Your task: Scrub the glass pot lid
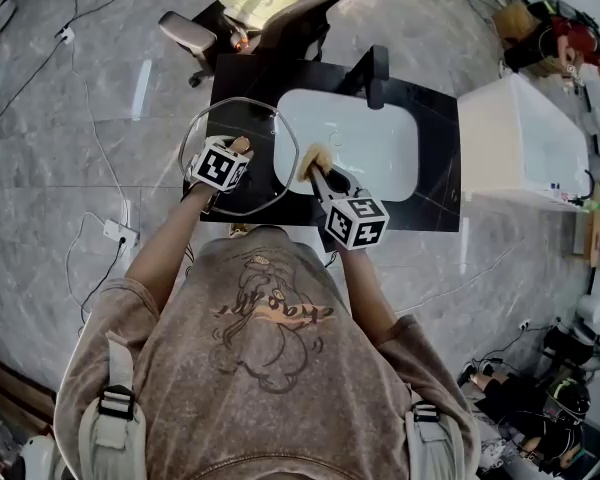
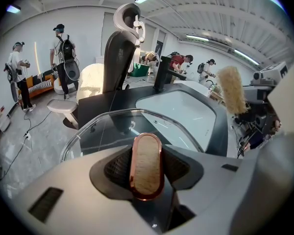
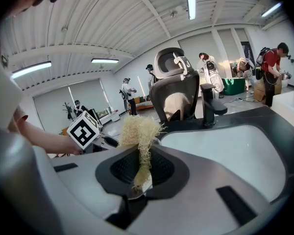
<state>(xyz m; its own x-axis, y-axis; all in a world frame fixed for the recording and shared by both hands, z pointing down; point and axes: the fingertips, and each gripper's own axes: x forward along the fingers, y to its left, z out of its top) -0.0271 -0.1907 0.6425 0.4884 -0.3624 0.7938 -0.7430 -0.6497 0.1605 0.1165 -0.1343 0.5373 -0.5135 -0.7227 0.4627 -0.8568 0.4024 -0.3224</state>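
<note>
The glass pot lid (image 1: 208,120) is held over the left part of the black counter (image 1: 435,193), its rim reaching the white sink (image 1: 380,148). My left gripper (image 1: 235,154) is shut on the lid's wooden, copper-rimmed knob (image 2: 147,166), and the clear glass (image 2: 108,126) spreads out beyond the jaws. My right gripper (image 1: 318,174) is shut on a pale yellow fibrous scrubber (image 1: 315,159), at the lid's right edge over the sink. In the right gripper view the scrubber (image 3: 137,131) sticks up from the jaws, with the left gripper's marker cube (image 3: 83,129) to its left.
A black faucet (image 1: 378,76) stands at the sink's far edge. An office chair (image 1: 250,23) is behind the counter and a white bin (image 1: 520,138) to its right. Cables (image 1: 95,238) lie on the floor at left. Several people stand in the background.
</note>
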